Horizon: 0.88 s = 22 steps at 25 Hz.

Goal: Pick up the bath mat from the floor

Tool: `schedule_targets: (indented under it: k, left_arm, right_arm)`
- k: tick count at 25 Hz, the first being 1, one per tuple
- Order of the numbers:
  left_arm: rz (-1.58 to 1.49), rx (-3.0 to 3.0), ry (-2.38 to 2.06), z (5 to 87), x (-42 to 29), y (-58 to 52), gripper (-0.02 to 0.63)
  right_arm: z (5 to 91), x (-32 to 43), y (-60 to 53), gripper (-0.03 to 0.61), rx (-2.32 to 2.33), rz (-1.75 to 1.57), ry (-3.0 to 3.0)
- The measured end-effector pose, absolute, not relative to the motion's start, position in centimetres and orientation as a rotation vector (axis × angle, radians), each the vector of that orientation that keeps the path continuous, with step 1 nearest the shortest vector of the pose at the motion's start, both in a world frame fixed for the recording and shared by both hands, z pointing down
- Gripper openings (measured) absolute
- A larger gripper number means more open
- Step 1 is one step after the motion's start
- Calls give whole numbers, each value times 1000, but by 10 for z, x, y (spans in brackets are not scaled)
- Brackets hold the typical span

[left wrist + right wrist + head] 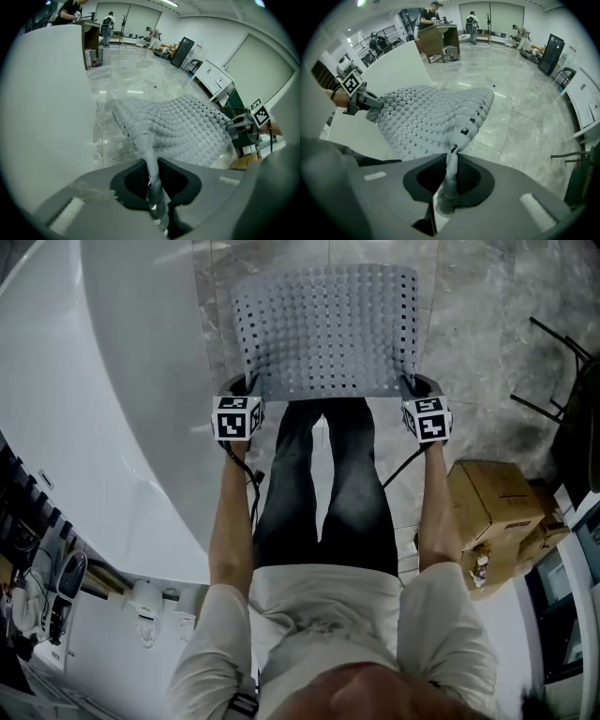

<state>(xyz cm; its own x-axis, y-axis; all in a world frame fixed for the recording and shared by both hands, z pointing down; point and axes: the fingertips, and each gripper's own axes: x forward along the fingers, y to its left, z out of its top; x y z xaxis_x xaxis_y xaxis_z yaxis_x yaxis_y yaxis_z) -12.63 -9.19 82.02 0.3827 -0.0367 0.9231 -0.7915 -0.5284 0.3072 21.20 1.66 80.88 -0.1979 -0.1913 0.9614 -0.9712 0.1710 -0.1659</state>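
A grey perforated bath mat [326, 329] hangs in the air above the marble floor, stretched out between my two grippers. My left gripper [246, 390] is shut on its near left corner, my right gripper [412, 388] shut on its near right corner. In the left gripper view the bath mat's [187, 129] edge runs down into the closed jaws of the left gripper [152, 176], and the right gripper [243, 124] shows across the sheet. In the right gripper view the bath mat [431, 122] is pinched in the right gripper [450, 171], with the left gripper [358, 105] at the far corner.
A white curved bathtub wall [112, 409] stands at my left. A cardboard box [492, 512] sits on the floor at my right, with a black metal frame [562, 362] beyond it. The person's legs [323, 484] are below the mat. People work at desks [440, 40] far off.
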Motion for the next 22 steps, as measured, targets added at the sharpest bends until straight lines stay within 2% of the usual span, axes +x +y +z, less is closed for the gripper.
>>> schedule_targets:
  k: [22]
  left_arm:
    - [1064,1996,-819,634,-136,-115,51]
  right_arm:
    - [612,207,-8,41,1260,925,-1665]
